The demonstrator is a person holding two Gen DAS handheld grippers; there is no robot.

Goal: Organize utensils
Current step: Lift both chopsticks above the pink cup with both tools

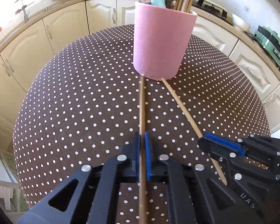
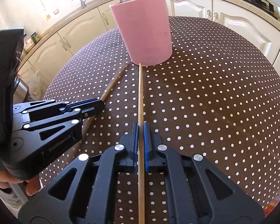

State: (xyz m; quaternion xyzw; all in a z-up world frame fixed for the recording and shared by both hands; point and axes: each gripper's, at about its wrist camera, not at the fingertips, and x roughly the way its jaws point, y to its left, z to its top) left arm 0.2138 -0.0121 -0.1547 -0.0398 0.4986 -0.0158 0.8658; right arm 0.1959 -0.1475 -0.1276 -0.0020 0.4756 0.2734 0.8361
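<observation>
A pink utensil cup point(image 1: 160, 44) stands on the polka-dot table and holds a teal handle, metal utensils and wooden sticks. It also shows in the right wrist view point(image 2: 145, 29). Two wooden chopsticks lie with their far tips against the cup's base. My left gripper point(image 1: 143, 140) is shut on the left chopstick point(image 1: 142, 104). My right gripper point(image 2: 140, 130) is shut on the right chopstick point(image 2: 140, 93). Each gripper shows in the other's view: the right gripper point(image 1: 207, 140) over the right chopstick point(image 1: 181, 108), the left gripper point(image 2: 100, 104) over the left chopstick point(image 2: 113, 85).
The round table point(image 1: 80, 93) has a brown cloth with white dots. Cream kitchen cabinets point(image 1: 52, 29) and a counter with a sink ring the room. A green appliance point(image 1: 270, 43) sits on the right counter.
</observation>
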